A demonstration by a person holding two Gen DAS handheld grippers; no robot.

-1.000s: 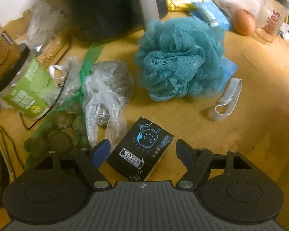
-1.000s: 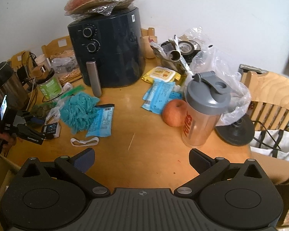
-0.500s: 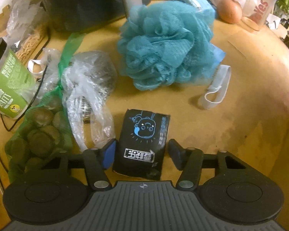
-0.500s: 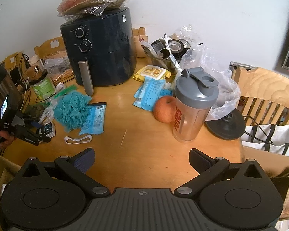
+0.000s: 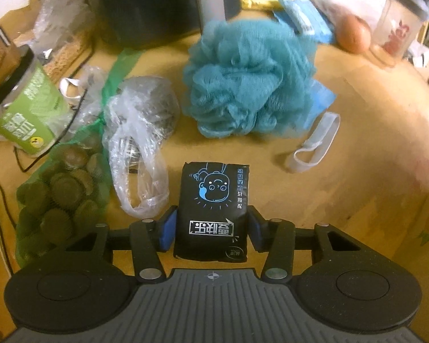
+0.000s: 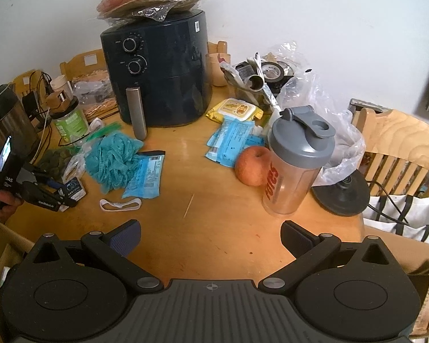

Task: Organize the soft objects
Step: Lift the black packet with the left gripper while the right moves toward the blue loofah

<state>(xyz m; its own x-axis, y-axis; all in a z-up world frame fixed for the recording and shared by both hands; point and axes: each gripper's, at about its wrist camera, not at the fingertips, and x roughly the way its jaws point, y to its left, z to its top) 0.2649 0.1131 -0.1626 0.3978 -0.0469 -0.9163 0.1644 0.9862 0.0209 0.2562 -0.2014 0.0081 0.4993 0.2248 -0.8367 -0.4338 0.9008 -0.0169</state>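
A black tissue pack [image 5: 214, 200] with a blue cartoon face lies on the wooden table [image 5: 371, 157] near its front edge. My left gripper [image 5: 211, 228] straddles the pack's near end. Its jaws are closing, and both blue pads touch the pack's sides. The right wrist view shows this gripper [image 6: 60, 197] and the pack [image 6: 73, 188] at the far left. Behind the pack sit a teal bath pouf [image 5: 248, 77] and a white elastic band [image 5: 314, 143]. My right gripper [image 6: 211, 237] hovers open over bare table, holding nothing.
Left of the pack lie a clear plastic bag [image 5: 140, 143], a green net bag [image 5: 57, 194] and a green jar [image 5: 28, 114]. An air fryer [image 6: 163, 74], a shaker bottle [image 6: 294, 165], an apple [image 6: 250, 165] and blue packets [image 6: 146, 177] crowd the table.
The left gripper's jaws have narrowed from wide apart to touching the tissue pack, which now lies straight between them. The right wrist view has shifted only slightly.
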